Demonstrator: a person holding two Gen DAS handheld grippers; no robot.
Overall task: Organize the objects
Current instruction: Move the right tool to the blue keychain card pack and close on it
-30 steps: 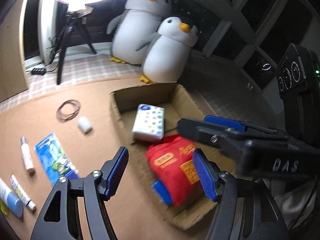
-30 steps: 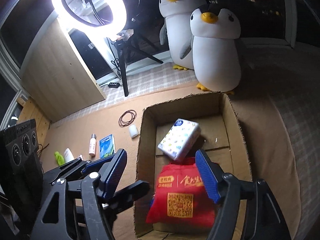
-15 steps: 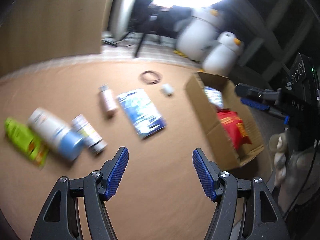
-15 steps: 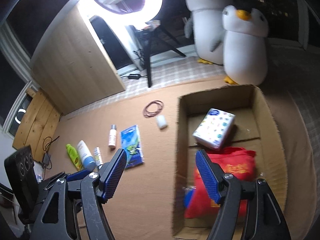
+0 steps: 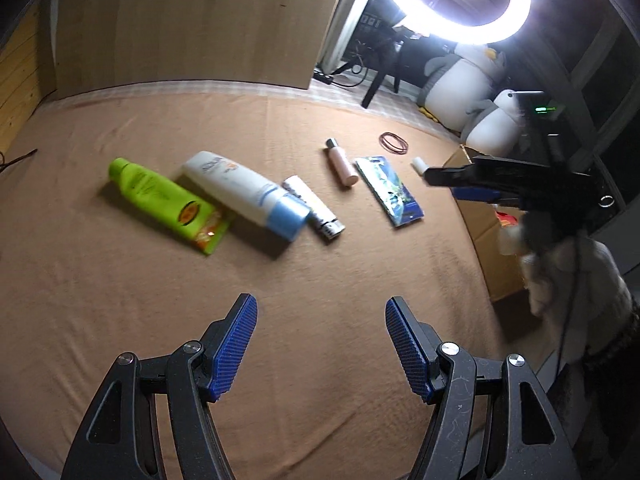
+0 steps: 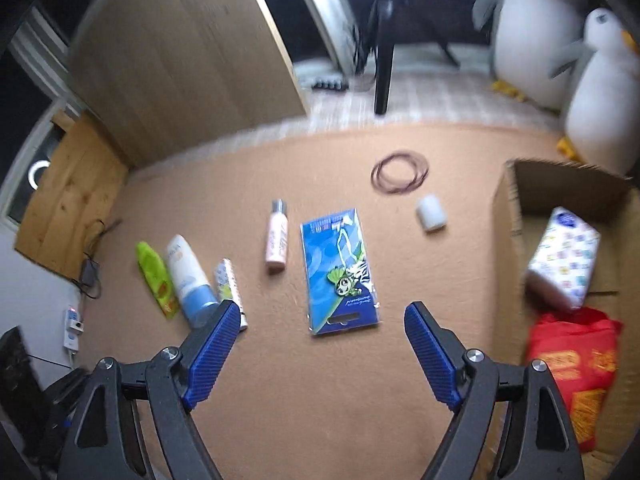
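Both jaws gape wide, holding nothing. Two things lie inside the brown cardboard box (image 6: 516,216), right of the right gripper (image 6: 312,348); seven wait ahead of the left gripper (image 5: 320,344).

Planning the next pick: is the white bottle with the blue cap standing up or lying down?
Lying down. The white bottle rests on its side on the brown cloth, blue cap toward the camera, between the green tube and a slim white tube.

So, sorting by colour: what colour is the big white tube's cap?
Light blue; the big white tube's cap shows best in the left wrist view.
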